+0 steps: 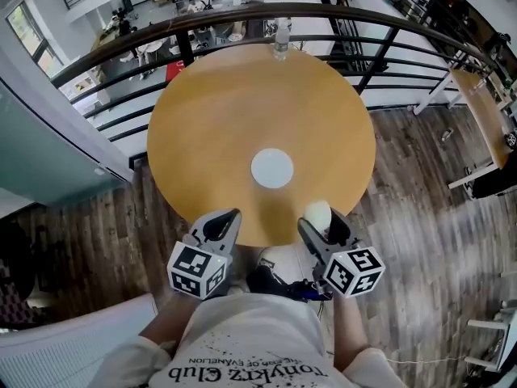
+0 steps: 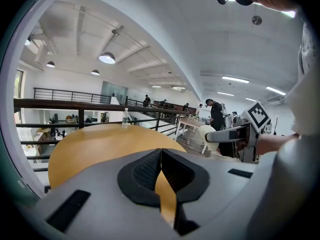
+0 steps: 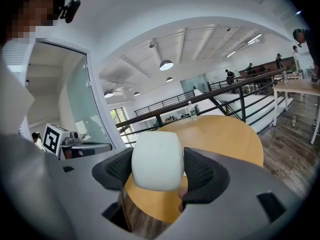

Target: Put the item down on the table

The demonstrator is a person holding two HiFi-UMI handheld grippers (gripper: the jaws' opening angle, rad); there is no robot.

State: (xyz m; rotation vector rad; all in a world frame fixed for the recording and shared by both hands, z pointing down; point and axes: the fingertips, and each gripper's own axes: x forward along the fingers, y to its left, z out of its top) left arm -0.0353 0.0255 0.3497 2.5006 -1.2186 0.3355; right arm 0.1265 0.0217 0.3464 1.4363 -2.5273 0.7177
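My right gripper (image 1: 321,219) is shut on a pale rounded cup-like item (image 3: 157,160), held over the near right edge of the round wooden table (image 1: 242,111). In the head view the item (image 1: 317,214) shows as a pale ball just above the rim. My left gripper (image 1: 223,225) hangs over the near left edge, jaws shut with nothing between them (image 2: 160,170). In the left gripper view the right gripper (image 2: 235,134) and the pale item (image 2: 207,132) show to the right.
A white round coaster or disc (image 1: 272,168) lies at the table's middle. A clear water bottle (image 1: 281,39) stands at the far edge by the dark railing (image 1: 242,18). Wooden floor surrounds the table; another table (image 1: 485,111) stands at the right.
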